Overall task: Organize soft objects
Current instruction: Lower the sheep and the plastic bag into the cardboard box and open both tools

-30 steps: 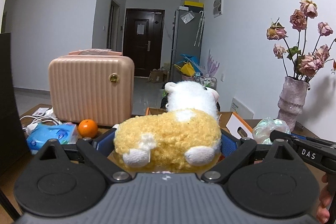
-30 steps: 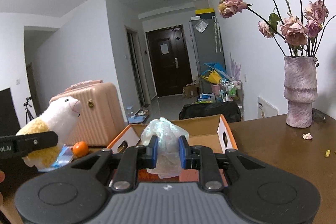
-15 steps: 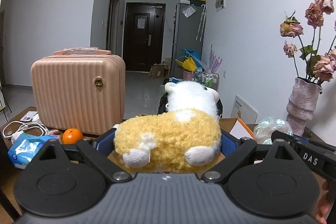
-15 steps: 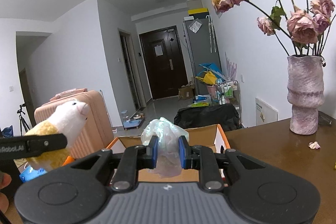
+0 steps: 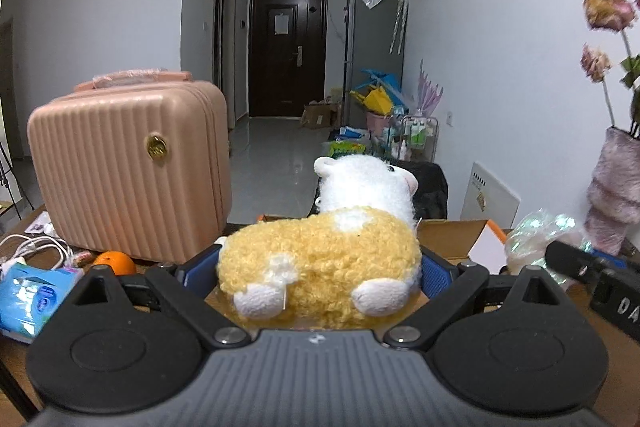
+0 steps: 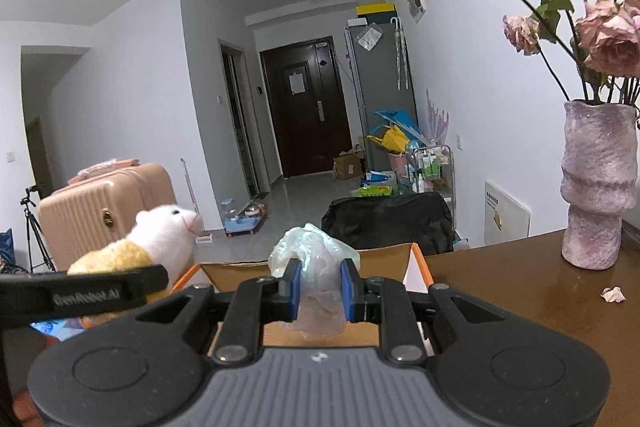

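Left gripper (image 5: 320, 273) clamps yellow plush sheep (image 5: 320, 263); right gripper (image 6: 320, 291) pinches crumpled plastic bag (image 6: 316, 267) above open cardboard box (image 6: 416, 267).

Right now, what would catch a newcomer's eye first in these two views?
A fluffy yellow-and-white plush sheep fills the middle of the left view, clamped in the left tool. In the right view, the right tool pinches a crumpled clear plastic bag above an open cardboard box. Dried pink roses in a vase tower at right.
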A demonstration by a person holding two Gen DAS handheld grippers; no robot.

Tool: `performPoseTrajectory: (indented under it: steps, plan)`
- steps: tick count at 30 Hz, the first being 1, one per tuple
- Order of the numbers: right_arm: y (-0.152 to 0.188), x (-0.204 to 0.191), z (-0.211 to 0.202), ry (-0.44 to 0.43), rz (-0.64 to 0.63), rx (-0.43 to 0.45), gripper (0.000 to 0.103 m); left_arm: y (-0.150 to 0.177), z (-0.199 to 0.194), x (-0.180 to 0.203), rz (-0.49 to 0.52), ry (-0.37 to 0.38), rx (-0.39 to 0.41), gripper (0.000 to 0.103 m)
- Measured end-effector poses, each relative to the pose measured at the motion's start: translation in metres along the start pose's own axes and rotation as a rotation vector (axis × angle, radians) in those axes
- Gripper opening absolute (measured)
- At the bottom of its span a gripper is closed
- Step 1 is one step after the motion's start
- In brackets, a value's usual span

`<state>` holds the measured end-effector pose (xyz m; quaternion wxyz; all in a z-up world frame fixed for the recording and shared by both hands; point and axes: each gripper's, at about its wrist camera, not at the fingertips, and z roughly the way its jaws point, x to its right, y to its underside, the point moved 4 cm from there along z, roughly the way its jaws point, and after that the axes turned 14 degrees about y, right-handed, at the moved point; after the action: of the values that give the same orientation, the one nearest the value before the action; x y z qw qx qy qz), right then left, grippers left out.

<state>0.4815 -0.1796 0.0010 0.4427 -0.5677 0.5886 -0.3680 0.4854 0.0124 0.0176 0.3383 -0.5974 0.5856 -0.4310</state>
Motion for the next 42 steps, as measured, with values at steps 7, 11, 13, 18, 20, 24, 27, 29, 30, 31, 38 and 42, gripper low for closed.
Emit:
performPoseTrajectory:
  steps: [7, 11, 13, 18, 20, 24, 27, 29, 30, 31, 38, 42]
  plan:
    - [0.004, 0.002, 0.027, 0.025, -0.026, -0.046, 0.02, 0.016, 0.033, -0.01, -0.028, -0.02, -0.04, 0.098]
    - [0.011, 0.007, 0.038, 0.027, -0.024, -0.063, 0.02, 0.022, 0.045, -0.016, -0.035, -0.027, -0.044, 0.098]
    - [0.015, 0.007, 0.041, 0.029, -0.022, -0.069, 0.02, 0.024, 0.049, -0.018, -0.039, -0.026, -0.049, 0.098]
    - [0.021, 0.006, 0.048, 0.039, -0.036, -0.077, 0.021, 0.024, 0.053, -0.018, -0.048, -0.021, -0.062, 0.099]
    - [0.023, 0.004, 0.051, 0.04, -0.048, -0.094, 0.024, 0.025, 0.054, -0.019, -0.049, -0.015, -0.071, 0.1]
    - [0.027, 0.003, 0.057, 0.065, -0.066, -0.123, 0.046, 0.024, 0.056, -0.024, -0.05, -0.012, -0.071, 0.103]
    - [0.029, 0.005, 0.058, 0.094, -0.072, -0.123, 0.078, 0.023, 0.052, -0.025, -0.05, -0.013, -0.058, 0.103]
    - [0.028, 0.006, 0.056, 0.102, -0.066, -0.115, 0.096, 0.022, 0.048, -0.026, -0.054, -0.011, -0.051, 0.103]
    - [0.028, 0.006, 0.054, 0.106, -0.063, -0.109, 0.102, 0.022, 0.047, -0.027, -0.058, -0.012, -0.05, 0.103]
    - [0.027, 0.005, 0.053, 0.111, -0.063, -0.103, 0.103, 0.021, 0.046, -0.028, -0.062, -0.012, -0.048, 0.103]
    - [0.026, 0.004, 0.045, 0.116, -0.078, -0.093, 0.103, 0.015, 0.035, -0.033, -0.082, -0.005, -0.039, 0.103]
    - [0.023, 0.002, 0.033, 0.115, -0.087, -0.072, 0.103, 0.009, 0.015, -0.034, -0.073, 0.008, -0.012, 0.103]
